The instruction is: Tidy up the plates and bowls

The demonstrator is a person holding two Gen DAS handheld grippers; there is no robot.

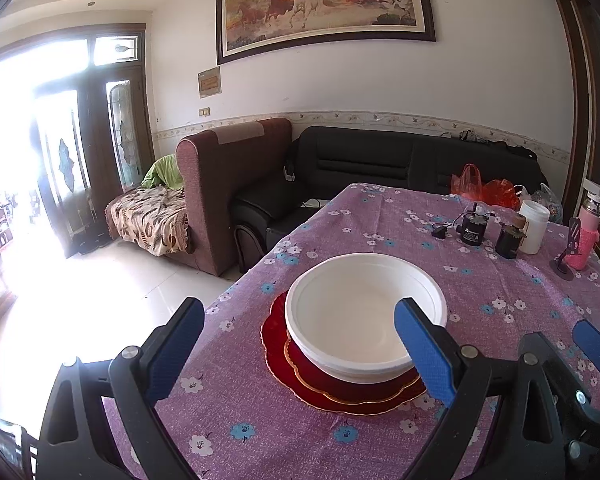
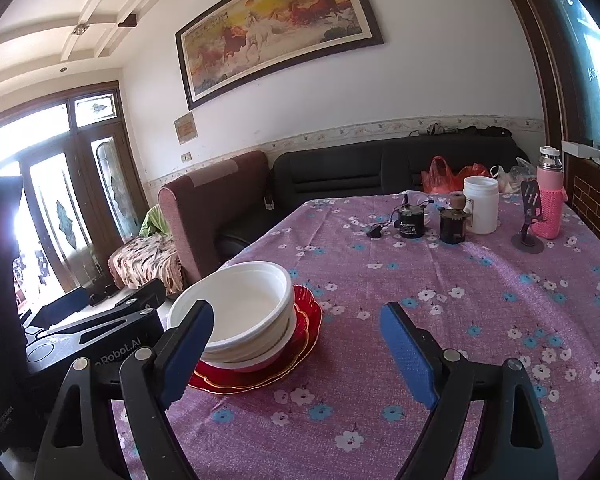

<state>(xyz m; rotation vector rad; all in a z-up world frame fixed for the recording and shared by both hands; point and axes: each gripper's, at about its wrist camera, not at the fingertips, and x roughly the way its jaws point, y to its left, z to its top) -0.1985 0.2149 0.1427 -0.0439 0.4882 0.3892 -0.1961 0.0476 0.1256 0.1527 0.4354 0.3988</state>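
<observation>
White bowls (image 1: pixel 352 316) (image 2: pixel 236 308) sit nested in a stack on red gold-rimmed plates (image 1: pixel 284 356) (image 2: pixel 260 376), near the table's left edge. My left gripper (image 1: pixel 300 350) stands open just short of the stack; its right blue finger (image 1: pixel 424 352) overlaps the bowl's near rim in the picture, and nothing is gripped. My right gripper (image 2: pixel 296 344) is open to the right of the stack, over bare cloth, with its left finger (image 2: pixel 188 352) in front of the bowls. In the left wrist view the right gripper's blue tip (image 1: pixel 596 346) shows at the far right.
The table wears a purple flowered cloth (image 2: pixel 440 288). At its far right stand a white jar (image 2: pixel 480 204), two small black motors (image 2: pixel 412 224), a pink bottle (image 2: pixel 548 200), a phone stand (image 2: pixel 528 236) and red bags (image 2: pixel 444 176). Sofas line the wall; the floor drops off left.
</observation>
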